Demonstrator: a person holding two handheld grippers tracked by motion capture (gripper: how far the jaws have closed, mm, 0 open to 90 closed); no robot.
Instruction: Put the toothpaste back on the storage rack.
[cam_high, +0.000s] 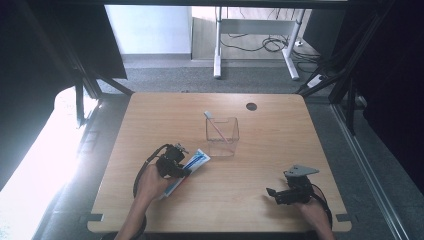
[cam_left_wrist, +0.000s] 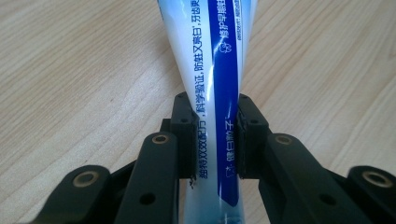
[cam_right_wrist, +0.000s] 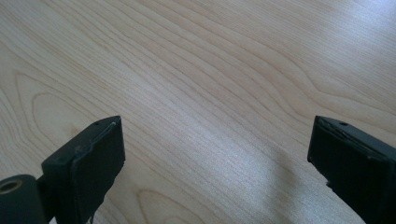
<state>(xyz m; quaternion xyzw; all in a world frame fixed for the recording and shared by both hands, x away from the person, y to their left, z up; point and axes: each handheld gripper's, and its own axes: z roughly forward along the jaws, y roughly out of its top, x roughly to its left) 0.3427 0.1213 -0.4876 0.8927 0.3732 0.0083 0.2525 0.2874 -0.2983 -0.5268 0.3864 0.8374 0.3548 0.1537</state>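
On the tabletop (cam_high: 260, 165), the toothpaste (cam_left_wrist: 212, 84) lies squeezed between the left gripper's (cam_left_wrist: 215, 140) jaws. The right gripper's (cam_right_wrist: 215, 154) jaws stand wide apart, holding nothing.

clear cup (cam_high: 222, 136) just beyond toothpaste tube (cam_high: 196, 161)

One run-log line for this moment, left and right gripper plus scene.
left gripper: shut on toothpaste tube, tube lying on table | right gripper: open, empty, above bare wood | clear cup: holds toothbrush
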